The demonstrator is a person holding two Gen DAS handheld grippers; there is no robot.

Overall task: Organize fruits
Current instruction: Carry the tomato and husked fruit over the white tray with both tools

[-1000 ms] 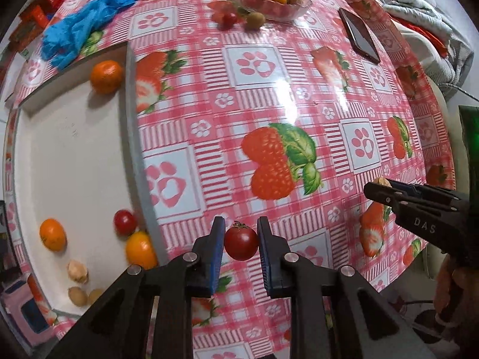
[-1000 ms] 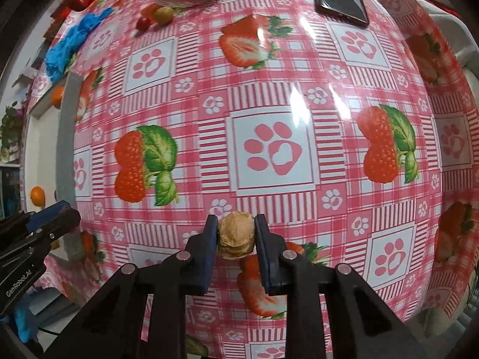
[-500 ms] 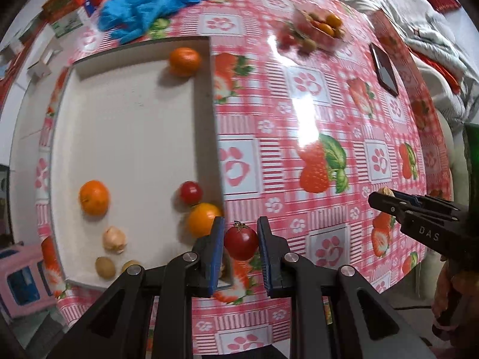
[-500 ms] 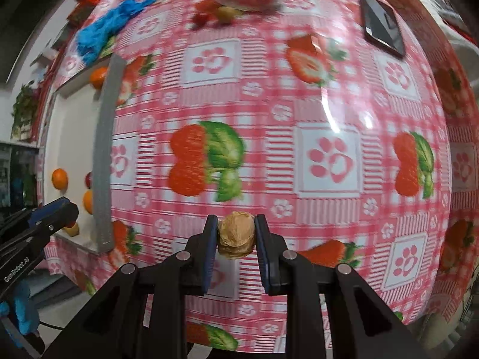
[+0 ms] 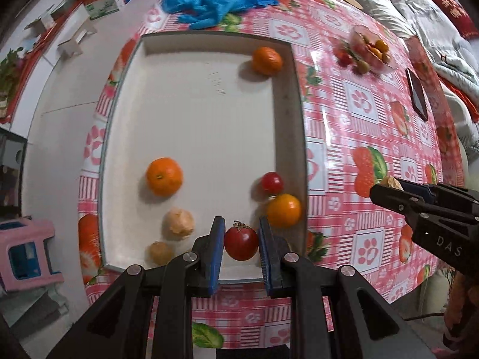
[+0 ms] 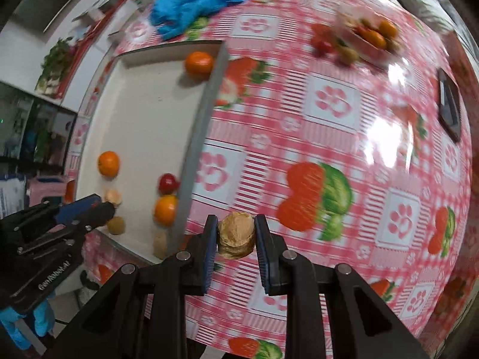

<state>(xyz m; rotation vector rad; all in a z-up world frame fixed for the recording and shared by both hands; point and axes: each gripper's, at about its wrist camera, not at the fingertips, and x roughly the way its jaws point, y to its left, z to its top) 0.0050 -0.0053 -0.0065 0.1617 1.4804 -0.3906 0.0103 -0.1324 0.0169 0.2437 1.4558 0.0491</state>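
Observation:
My left gripper (image 5: 241, 243) is shut on a red cherry tomato (image 5: 241, 244) and hangs over the near right corner of the white tray (image 5: 194, 137). In that tray lie oranges (image 5: 164, 176), another small tomato (image 5: 271, 182), a yellow-orange fruit (image 5: 283, 210) and pale brown nuts (image 5: 178, 223). My right gripper (image 6: 236, 235) is shut on a tan walnut (image 6: 236, 235) above the checked tablecloth, just right of the tray's edge (image 6: 196, 137). From the left wrist view, the right gripper (image 5: 389, 183) reaches in at the right with the walnut at its tip.
A clear bowl of mixed fruit (image 5: 371, 49) stands at the table's far side with loose fruits beside it. A dark phone (image 5: 416, 93) lies at the far right. Blue gloves (image 5: 209, 3) lie behind the tray. A pink stool (image 5: 25, 252) stands off the table's left.
Both grippers have travelled left toward the tray, each keeping its fruit. The left one has gone from over the cloth to over the tray's near right corner; the right one has neared the tray's rim.

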